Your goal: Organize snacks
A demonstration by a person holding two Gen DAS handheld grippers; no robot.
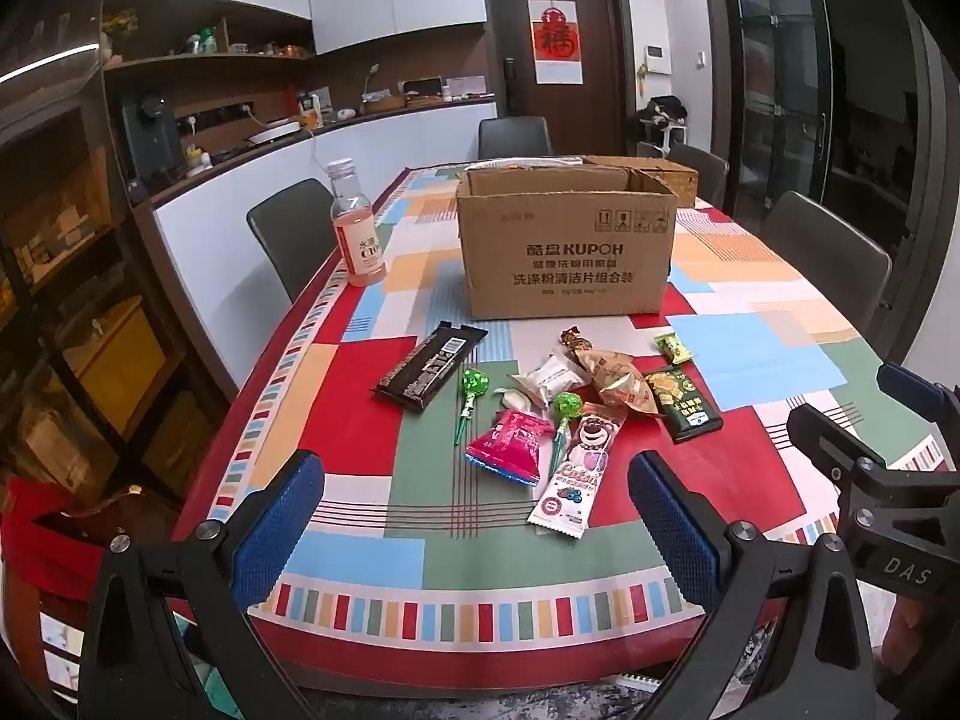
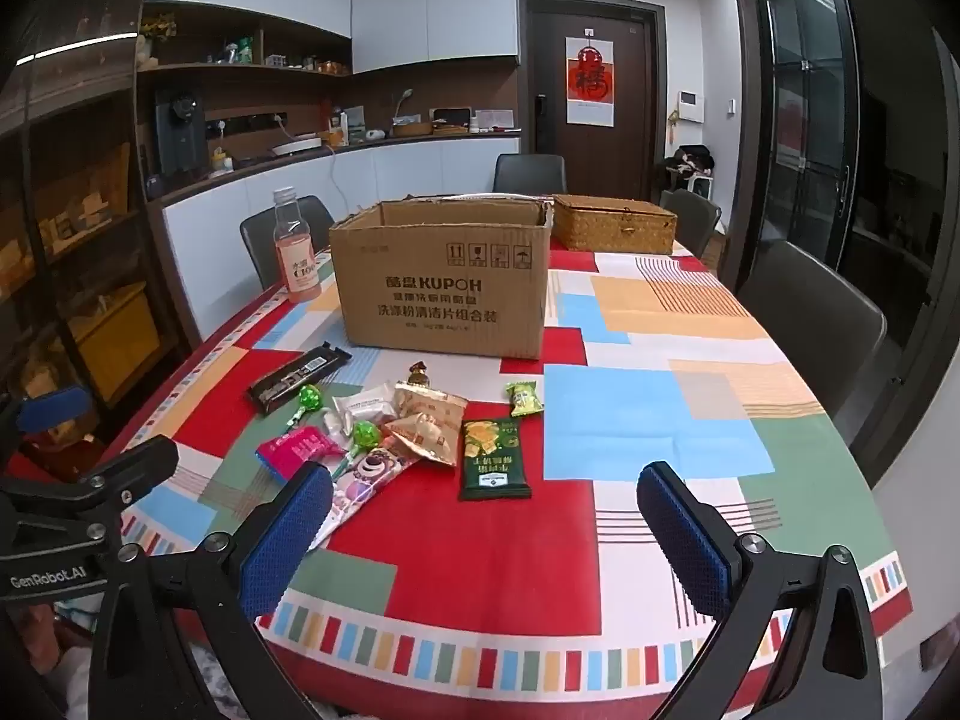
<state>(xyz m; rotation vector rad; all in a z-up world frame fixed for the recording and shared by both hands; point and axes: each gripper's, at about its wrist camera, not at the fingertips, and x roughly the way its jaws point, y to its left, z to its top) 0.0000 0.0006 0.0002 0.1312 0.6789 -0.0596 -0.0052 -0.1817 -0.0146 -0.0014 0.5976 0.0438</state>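
Both tools, left (image 1: 477,531) and right (image 2: 486,540), hover spread wide and empty above the desk's (image 2: 630,540) near edge, apparently poised for sorting; behind stands an open cardboard box (image 2: 444,294), the loose snacks (image 1: 558,402) scattered before it mid-desk.

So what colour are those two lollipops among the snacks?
Green, both lollipops; the left wrist view shows them best.

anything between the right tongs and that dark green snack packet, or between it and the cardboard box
Nothing visible. The right tongs are open above bare tablecloth, the dark green packet lies straight ahead, and only cloth separates it from the open-topped cardboard box.
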